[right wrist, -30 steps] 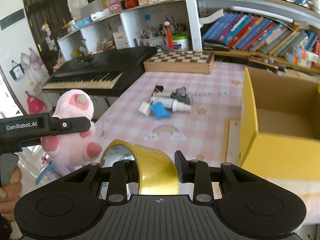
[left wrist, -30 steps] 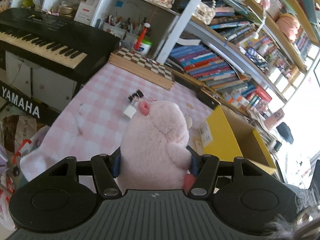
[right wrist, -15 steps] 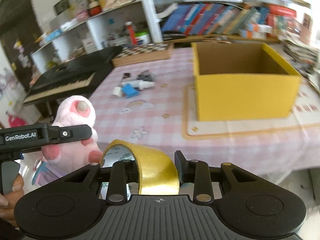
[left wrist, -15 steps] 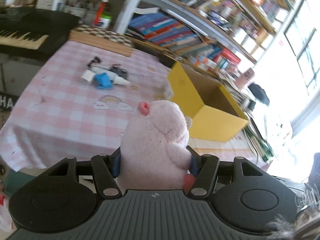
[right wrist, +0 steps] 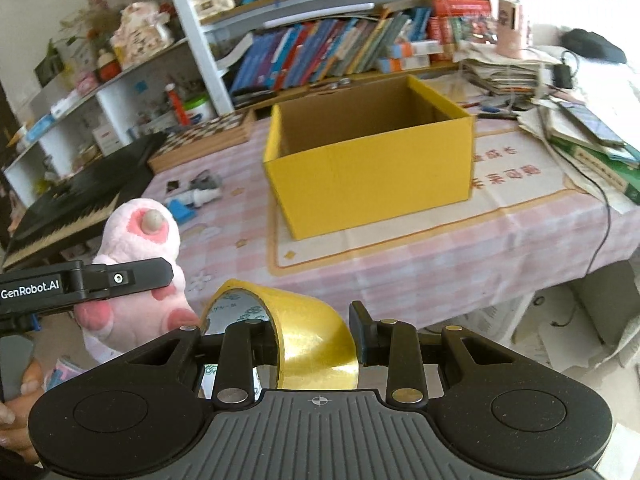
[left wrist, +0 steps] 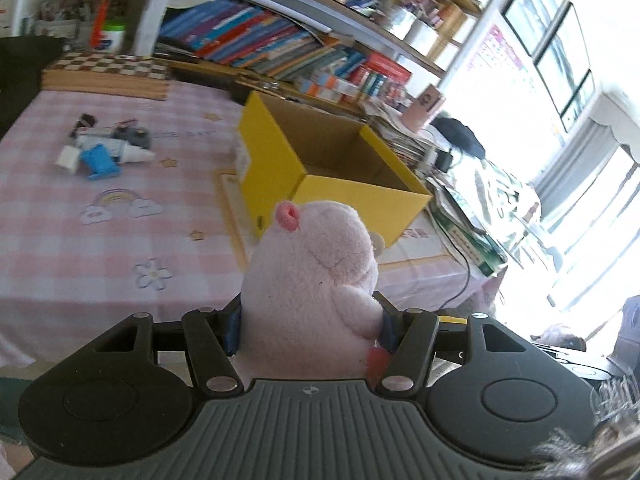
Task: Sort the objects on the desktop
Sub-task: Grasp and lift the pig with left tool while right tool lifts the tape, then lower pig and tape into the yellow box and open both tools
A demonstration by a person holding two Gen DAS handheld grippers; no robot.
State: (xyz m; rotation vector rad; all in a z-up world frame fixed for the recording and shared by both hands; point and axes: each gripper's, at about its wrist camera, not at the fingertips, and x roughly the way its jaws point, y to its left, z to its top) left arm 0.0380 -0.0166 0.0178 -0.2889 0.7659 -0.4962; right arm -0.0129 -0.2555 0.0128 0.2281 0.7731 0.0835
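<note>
Swung toward the open yellow cardboard box (right wrist: 372,160), a pink plush toy (left wrist: 316,292) is clamped by the left gripper (left wrist: 312,322) and a yellow tape roll (right wrist: 296,340) by the right gripper (right wrist: 316,334), both short of the pink checked table (right wrist: 420,268), where small items (left wrist: 104,148) lie unsorted.

"GenRobot.AI" stands in white letters on the black side of the left gripper (right wrist: 86,282), left of the right gripper; other print is unreadable.
</note>
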